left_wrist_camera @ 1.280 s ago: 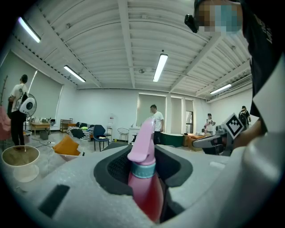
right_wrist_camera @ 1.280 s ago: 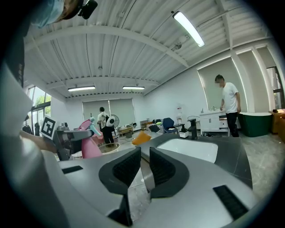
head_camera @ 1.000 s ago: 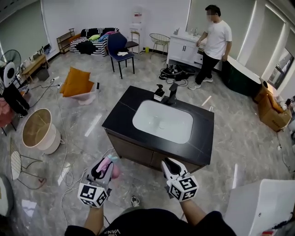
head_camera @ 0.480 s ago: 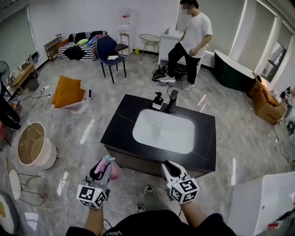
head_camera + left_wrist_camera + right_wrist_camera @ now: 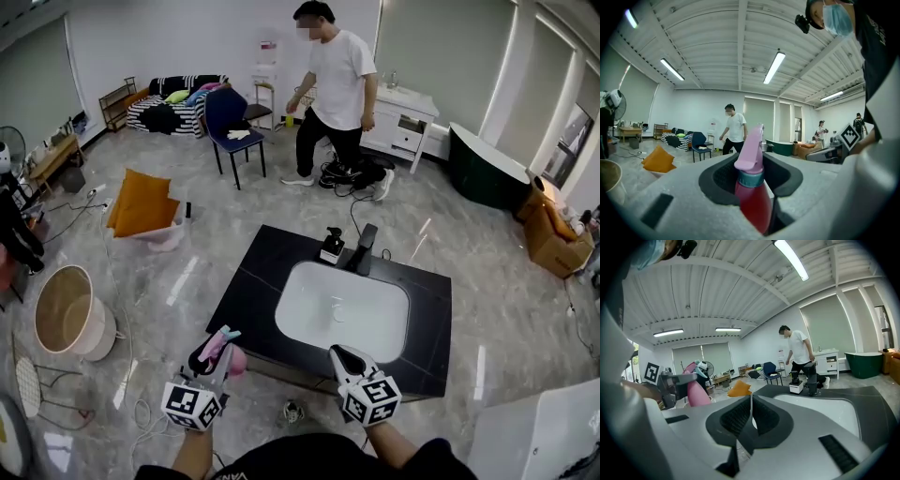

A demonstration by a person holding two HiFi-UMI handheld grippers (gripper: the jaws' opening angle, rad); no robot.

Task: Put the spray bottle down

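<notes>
In the head view my left gripper [image 5: 215,353] is shut on a pink spray bottle [image 5: 232,357] with a teal collar, held over the floor just short of the black counter's [image 5: 251,286] near left corner. The left gripper view has the bottle [image 5: 752,190] upright between the pads of that gripper [image 5: 751,165], its pink trigger head pointing away. My right gripper [image 5: 345,360] hovers at the counter's front edge. In the right gripper view its [image 5: 751,412] jaws meet with nothing between them, and the bottle [image 5: 696,391] shows off to the left.
A white sink [image 5: 342,311] is set in the counter, with a black faucet [image 5: 364,246] and a dispenser [image 5: 332,247] behind. A person in a white T-shirt [image 5: 334,84] walks beyond. A round basket [image 5: 66,314], orange cushion [image 5: 142,202], blue chair [image 5: 232,117] and floor cables [image 5: 141,405] lie left.
Both grippers have come forward to the counter's front edge, the bottle still in the left one. The person in white has walked from the far right cabinet toward the back centre.
</notes>
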